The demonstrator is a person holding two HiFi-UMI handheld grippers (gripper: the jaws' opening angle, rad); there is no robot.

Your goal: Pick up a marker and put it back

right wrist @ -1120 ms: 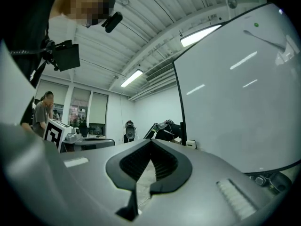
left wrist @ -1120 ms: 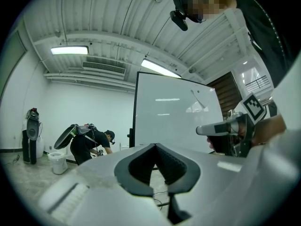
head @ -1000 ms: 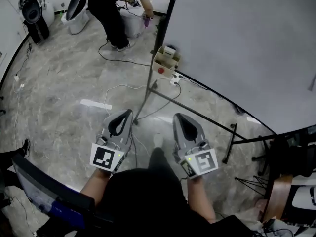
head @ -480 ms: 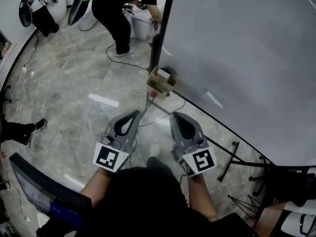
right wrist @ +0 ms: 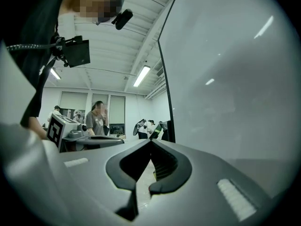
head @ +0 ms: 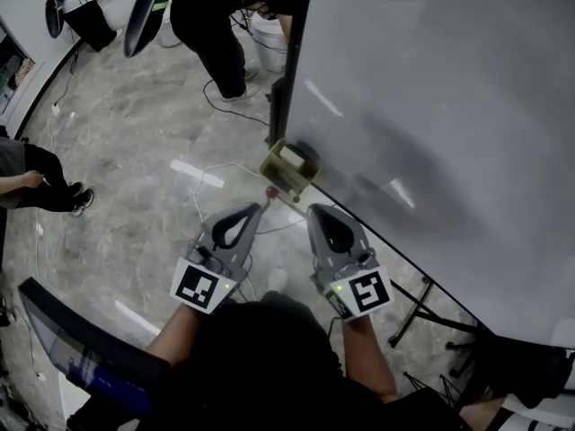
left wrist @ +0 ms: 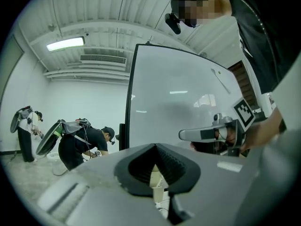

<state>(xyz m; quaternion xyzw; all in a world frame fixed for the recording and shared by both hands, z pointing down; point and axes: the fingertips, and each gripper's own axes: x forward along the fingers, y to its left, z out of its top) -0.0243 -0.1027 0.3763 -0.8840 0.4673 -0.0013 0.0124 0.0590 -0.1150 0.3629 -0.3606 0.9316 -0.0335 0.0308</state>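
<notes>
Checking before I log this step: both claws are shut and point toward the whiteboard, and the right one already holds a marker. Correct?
Not quite. The right claw holds nothing: the right gripper view shows its jaws shut together with nothing between them. The rest stands: the left claw is shut too, and both point toward the whiteboard.

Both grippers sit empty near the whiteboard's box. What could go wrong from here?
The left gripper and right gripper are both shut; reaching in like that could knock the box instead of gripping. No marker shows in it, so the pick may be aimed blind. Cables lie on the floor by the whiteboard, a tripping hazard.
</notes>
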